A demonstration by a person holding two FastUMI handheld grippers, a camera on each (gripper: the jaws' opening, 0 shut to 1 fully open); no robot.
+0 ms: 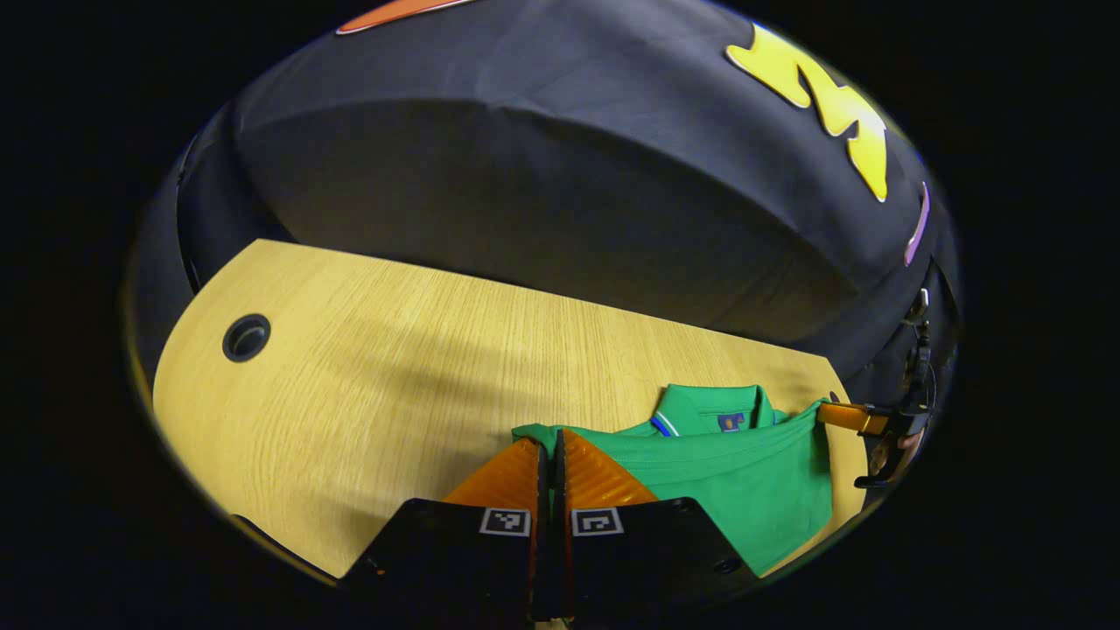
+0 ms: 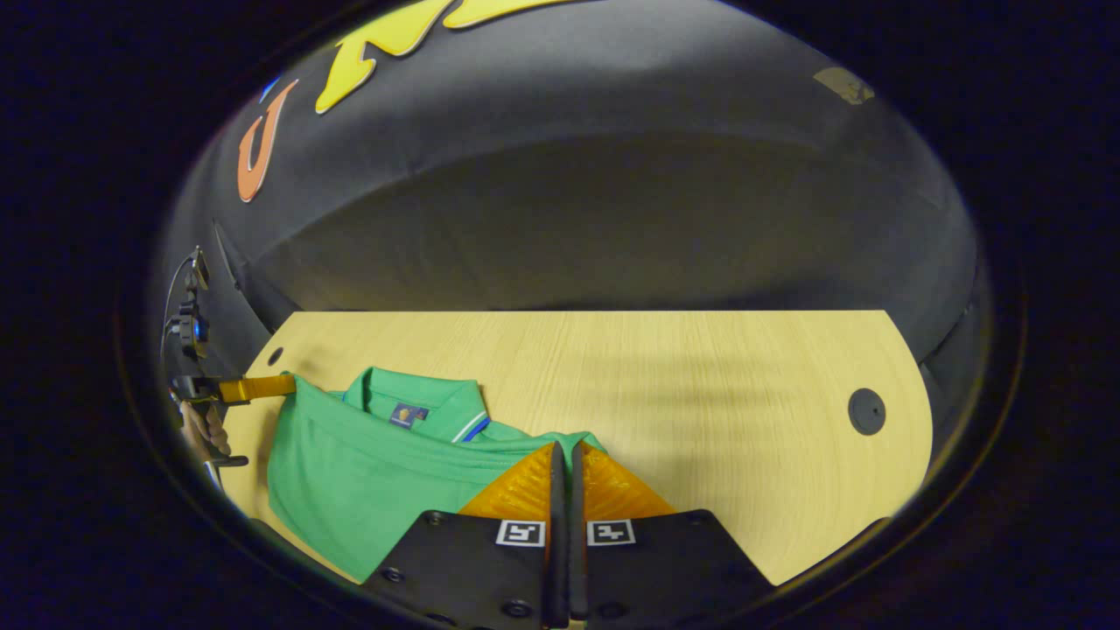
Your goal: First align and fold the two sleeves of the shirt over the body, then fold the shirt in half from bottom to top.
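Green polo shirt (image 1: 735,481) lying folded on light wood table (image 1: 367,367), collar (image 1: 709,411) toward booth wall, bottom hem brought up near collar. In left gripper view, left gripper (image 1: 549,446) w/ fingers pressed nearly together, thin strip of green fabric pinched between them at one top corner of folded edge. At far right of same view, right gripper (image 1: 842,415) clamped on opposite corner, held by a hand (image 1: 892,455) at frame edge. In right gripper view, right gripper (image 2: 567,451) likewise closed to a narrow slit on shirt edge (image 2: 560,437), fabric caught between both fingers; left gripper (image 2: 278,383) seen at far left gripping other corner, hand (image 2: 206,429) behind it. Folded edge stretched fairly straight between the 2 grippers. Round cable hole (image 1: 246,338) in tabletop well apart from shirt (image 2: 367,481); 2nd hole (image 2: 866,411) near table's other end.
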